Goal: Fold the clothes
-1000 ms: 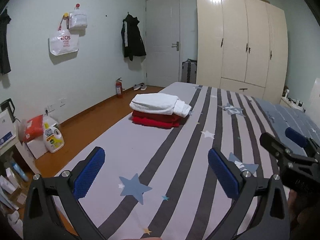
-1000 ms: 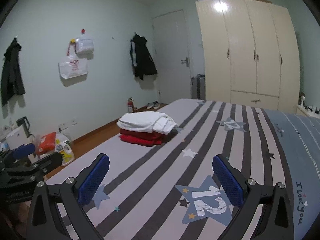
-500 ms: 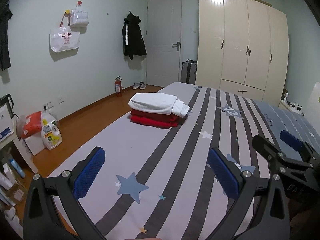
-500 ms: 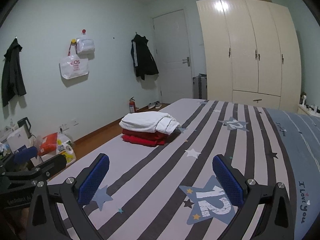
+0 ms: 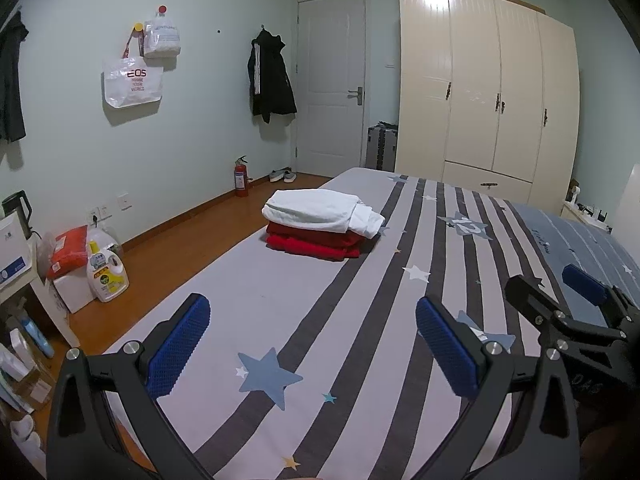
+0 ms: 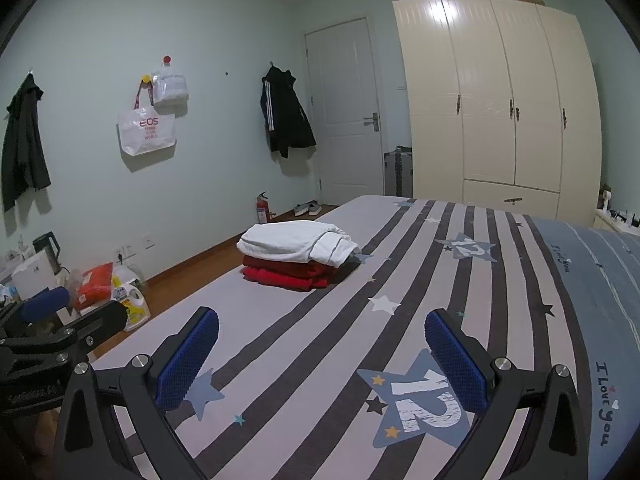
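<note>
**Both grippers hanging empty over the striped bed, folded pile lying ahead**

The left gripper [image 5: 312, 344] is hovering above the bed [image 5: 360, 360] with its blue pads spread wide, gripping nothing; the right gripper [image 6: 322, 354] is doing the same just beside it, jaws parted and empty; each one is showing at the edge of the other's view, the right gripper [image 5: 576, 308] to the right and the left gripper [image 6: 60, 320] to the left. Beyond the pads the grey-striped, star-printed bedcover is lying flat; farther up the bed, near its left edge, a stack of folded clothes [image 5: 320, 228] is sitting, a white garment [image 6: 296, 244] resting on top of red garments [image 6: 286, 274]. On the floor left of the bed a detergent bottle [image 5: 106, 274] is standing; a fire extinguisher [image 5: 241, 177] is standing against the wall; a black jacket [image 5: 270, 76] and a white tote bag [image 5: 132, 84] are hanging on it; a cream wardrobe [image 5: 488, 92] is filling the far right, beside a closed door [image 5: 332, 76].
</note>
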Demonstrator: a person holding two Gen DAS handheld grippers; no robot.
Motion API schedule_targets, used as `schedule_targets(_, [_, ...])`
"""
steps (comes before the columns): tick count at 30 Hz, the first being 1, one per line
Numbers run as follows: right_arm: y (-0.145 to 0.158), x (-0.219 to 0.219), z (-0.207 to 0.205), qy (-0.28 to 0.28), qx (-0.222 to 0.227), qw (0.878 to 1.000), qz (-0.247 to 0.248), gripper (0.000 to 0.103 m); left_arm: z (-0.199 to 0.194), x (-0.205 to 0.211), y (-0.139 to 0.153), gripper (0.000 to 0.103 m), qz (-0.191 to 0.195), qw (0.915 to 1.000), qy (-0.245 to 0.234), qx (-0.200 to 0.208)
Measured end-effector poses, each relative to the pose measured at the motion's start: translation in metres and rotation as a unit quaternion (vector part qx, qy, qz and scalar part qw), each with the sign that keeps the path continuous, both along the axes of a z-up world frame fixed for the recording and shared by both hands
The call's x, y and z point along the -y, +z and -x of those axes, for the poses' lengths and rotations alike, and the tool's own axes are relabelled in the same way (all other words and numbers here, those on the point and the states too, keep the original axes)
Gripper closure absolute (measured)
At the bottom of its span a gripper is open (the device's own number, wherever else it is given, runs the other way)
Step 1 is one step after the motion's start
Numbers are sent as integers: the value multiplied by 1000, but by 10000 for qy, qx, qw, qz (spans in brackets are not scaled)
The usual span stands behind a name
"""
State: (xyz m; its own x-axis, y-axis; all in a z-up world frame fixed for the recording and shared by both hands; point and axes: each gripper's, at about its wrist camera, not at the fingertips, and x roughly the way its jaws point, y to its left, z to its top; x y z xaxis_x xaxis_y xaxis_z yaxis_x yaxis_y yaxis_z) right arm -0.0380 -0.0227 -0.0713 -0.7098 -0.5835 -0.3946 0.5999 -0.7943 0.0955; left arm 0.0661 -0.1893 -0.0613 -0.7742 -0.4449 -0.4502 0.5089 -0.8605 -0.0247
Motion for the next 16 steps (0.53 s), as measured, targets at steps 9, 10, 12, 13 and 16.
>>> schedule_targets(9, [0,4,4,46,127,9999,-1,1,0,6,0,1,68,10000,4,-8])
schedule_targets(10, [0,3,4,57,140,9999,-2,1,0,7,0,1,73,10000,4,-11])
schedule_targets(12, [0,3,5,58,168,9998,19,1,-1,7,1,1,72,10000,-2,-23])
schedule_targets(13, [0,3,5,60,179,9998,32,1,-1,7,1,1,70,10000,-5,-31])
schedule_targets(16, [1,4,4,62,180,9998,30,1,-1,8,1,1,64,10000,-12,-47])
